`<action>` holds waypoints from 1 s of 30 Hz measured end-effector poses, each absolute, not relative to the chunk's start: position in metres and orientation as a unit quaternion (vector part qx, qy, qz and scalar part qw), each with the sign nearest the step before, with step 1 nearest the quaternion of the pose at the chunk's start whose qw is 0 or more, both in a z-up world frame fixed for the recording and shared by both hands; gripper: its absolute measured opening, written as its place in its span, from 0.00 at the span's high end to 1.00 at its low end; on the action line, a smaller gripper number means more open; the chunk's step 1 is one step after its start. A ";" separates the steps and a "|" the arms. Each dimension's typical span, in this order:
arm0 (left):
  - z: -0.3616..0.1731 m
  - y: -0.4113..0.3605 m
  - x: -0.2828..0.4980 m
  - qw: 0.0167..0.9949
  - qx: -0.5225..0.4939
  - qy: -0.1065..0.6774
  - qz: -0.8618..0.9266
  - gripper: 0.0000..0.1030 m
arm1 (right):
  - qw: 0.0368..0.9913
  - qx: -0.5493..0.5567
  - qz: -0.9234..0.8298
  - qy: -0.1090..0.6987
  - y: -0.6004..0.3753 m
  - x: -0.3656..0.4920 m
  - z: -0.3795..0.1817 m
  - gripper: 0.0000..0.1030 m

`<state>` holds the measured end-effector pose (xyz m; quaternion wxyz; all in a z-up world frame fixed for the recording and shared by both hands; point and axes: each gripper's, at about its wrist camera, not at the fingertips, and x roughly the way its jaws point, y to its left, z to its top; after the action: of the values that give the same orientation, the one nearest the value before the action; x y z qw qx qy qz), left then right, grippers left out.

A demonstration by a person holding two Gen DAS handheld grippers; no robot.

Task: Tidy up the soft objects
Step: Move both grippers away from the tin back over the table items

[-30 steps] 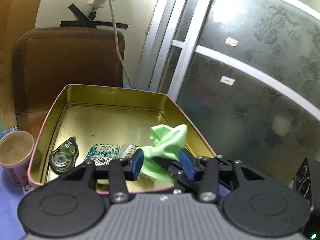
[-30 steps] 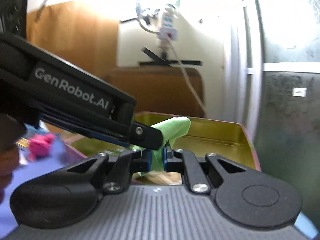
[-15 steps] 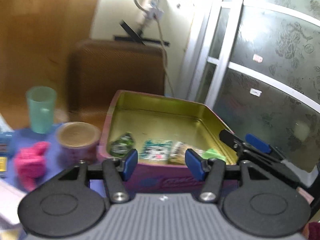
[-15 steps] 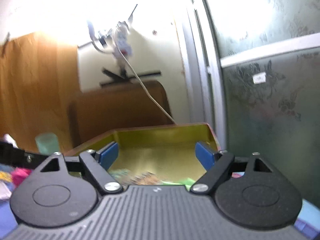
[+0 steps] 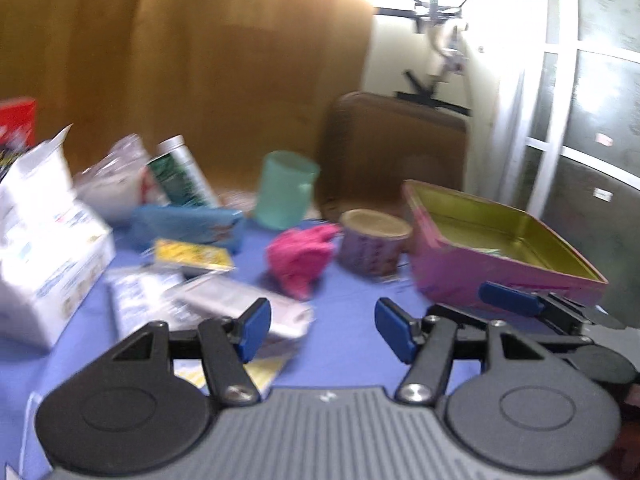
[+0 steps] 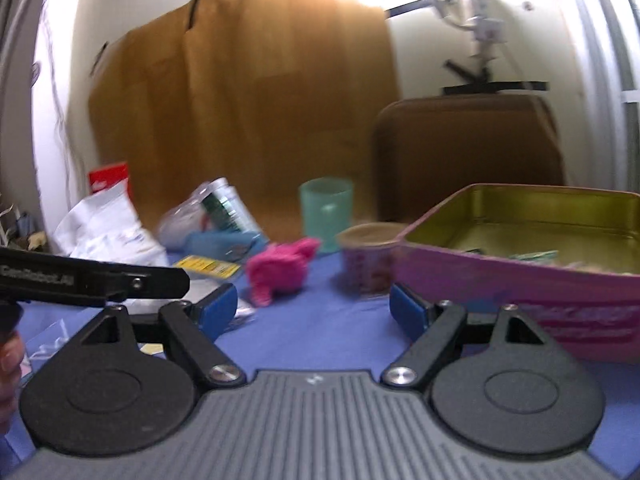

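Two views logged, both motion-blurred. Left wrist view: we see the left gripper (image 5: pixel 323 331) over the blue worktop (image 5: pixel 352 320), its jaws parted with nothing between them; they have just been opening. The pink soft toy (image 5: pixel 301 258) lies on the worktop ahead, between a yellow packet (image 5: pixel 194 256) and a round lidded tub (image 5: pixel 374 242), apart from both. The pink tin (image 5: pixel 480 276) with a gold inside sits to the right of the tub; its contents are too blurred for us to tell. A teal cup (image 5: pixel 286 190) stands behind the toy. The right gripper's blue pad shows at the right, in front of the tin. Right wrist view: the right gripper (image 6: pixel 314 309) has its jaws wide apart and empty; they opened within the last second. We note the pink soft toy (image 6: pixel 282 270) ahead on the worktop, outside the pink tin (image 6: pixel 520 280), which holds some flat items at its floor. The left gripper's black finger (image 6: pixel 92 280) crosses the left edge.
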<state>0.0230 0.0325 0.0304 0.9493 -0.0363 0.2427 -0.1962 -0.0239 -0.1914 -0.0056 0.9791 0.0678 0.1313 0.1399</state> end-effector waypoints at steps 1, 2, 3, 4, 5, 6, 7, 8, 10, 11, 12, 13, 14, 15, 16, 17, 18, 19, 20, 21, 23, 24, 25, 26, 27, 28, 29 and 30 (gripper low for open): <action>0.026 0.039 0.024 0.949 -0.041 0.246 -0.192 0.43 | 0.978 0.065 0.144 0.135 -0.188 -0.021 -0.006 0.18; 0.023 0.044 0.025 0.949 -0.045 0.248 -0.188 0.43 | 0.977 0.059 0.150 0.143 -0.184 -0.019 -0.006 0.18; 0.019 0.049 0.024 0.949 -0.048 0.250 -0.186 0.43 | 0.976 0.054 0.153 0.147 -0.182 -0.018 -0.006 0.18; 0.015 0.052 0.025 0.949 -0.052 0.252 -0.185 0.43 | 0.976 0.053 0.153 0.147 -0.181 -0.015 -0.006 0.18; 0.011 0.053 0.026 0.948 -0.055 0.254 -0.185 0.43 | 0.976 0.052 0.151 0.147 -0.180 -0.015 -0.006 0.18; 0.007 0.053 0.028 0.947 -0.057 0.256 -0.185 0.43 | 0.976 0.053 0.150 0.148 -0.181 -0.015 -0.006 0.18; 0.004 0.053 0.029 0.946 -0.059 0.261 -0.185 0.43 | 0.976 0.057 0.148 0.151 -0.183 -0.014 -0.005 0.18; 0.003 0.054 0.030 0.944 -0.060 0.265 -0.185 0.43 | 0.975 0.062 0.146 0.153 -0.183 -0.012 -0.006 0.18; 0.003 0.055 0.028 0.945 -0.066 0.258 -0.189 0.36 | 0.975 0.072 0.143 0.154 -0.185 -0.012 -0.008 0.18; 0.003 0.056 0.028 0.946 -0.068 0.257 -0.188 0.34 | 0.975 0.076 0.142 0.154 -0.186 -0.012 -0.009 0.18; 0.003 0.056 0.027 0.946 -0.068 0.256 -0.188 0.34 | 0.975 0.078 0.141 0.155 -0.186 -0.011 -0.010 0.18; 0.002 0.057 0.027 0.945 -0.070 0.257 -0.190 0.34 | 0.974 0.080 0.139 0.158 -0.186 -0.011 -0.010 0.18; 0.002 0.057 0.029 0.945 -0.072 0.257 -0.190 0.34 | 0.974 0.080 0.138 0.161 -0.186 -0.010 -0.011 0.18; 0.002 0.057 0.029 0.944 -0.073 0.258 -0.190 0.34 | 0.973 0.081 0.138 0.165 -0.187 -0.010 -0.012 0.18; 0.002 0.058 0.030 0.944 -0.075 0.259 -0.191 0.34 | 0.973 0.081 0.136 0.167 -0.187 -0.009 -0.012 0.18; 0.002 0.058 0.031 0.943 -0.078 0.260 -0.191 0.34 | 0.973 0.082 0.135 0.168 -0.187 -0.008 -0.012 0.18; 0.002 0.059 0.031 0.943 -0.080 0.261 -0.191 0.34 | 0.973 0.084 0.135 0.168 -0.188 -0.008 -0.013 0.18; 0.002 0.059 0.032 0.942 -0.083 0.262 -0.191 0.34 | 0.973 0.085 0.133 0.167 -0.188 -0.009 -0.013 0.18; 0.001 0.060 0.032 0.942 -0.085 0.263 -0.191 0.34 | 0.973 0.086 0.132 0.166 -0.188 -0.009 -0.013 0.18; 0.001 0.060 0.033 0.942 -0.087 0.263 -0.190 0.34 | 0.973 0.087 0.131 0.166 -0.189 -0.009 -0.013 0.18; 0.001 0.060 0.033 0.942 -0.088 0.264 -0.190 0.34 | 0.973 0.088 0.133 0.166 -0.189 -0.009 -0.013 0.18; 0.001 0.060 0.033 0.942 -0.088 0.264 -0.190 0.34 | 0.973 0.088 0.135 0.166 -0.189 -0.009 -0.013 0.18; 0.001 0.060 0.033 0.942 -0.088 0.264 -0.189 0.34 | 0.973 0.087 0.136 0.166 -0.188 -0.009 -0.013 0.18; 0.001 0.060 0.033 0.942 -0.088 0.263 -0.189 0.34 | 0.973 0.085 0.136 0.166 -0.187 -0.010 -0.013 0.18; 0.001 0.060 0.033 0.942 -0.088 0.263 -0.189 0.34 | 0.973 0.083 0.137 0.166 -0.187 -0.010 -0.012 0.18; 0.001 0.060 0.033 0.942 -0.088 0.263 -0.189 0.34 | 0.973 0.082 0.138 0.166 -0.186 -0.010 -0.012 0.18; 0.001 0.060 0.033 0.942 -0.088 0.263 -0.189 0.34 | 0.973 0.080 0.139 0.166 -0.185 -0.010 -0.012 0.18; 0.001 0.060 0.033 0.942 -0.088 0.264 -0.189 0.34 | 0.973 0.079 0.140 0.166 -0.185 -0.010 -0.012 0.18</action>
<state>0.0331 0.0600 0.0009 0.9419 -0.0881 0.2635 -0.1890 -0.0101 -0.1850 -0.0121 0.9731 0.0787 0.1657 0.1395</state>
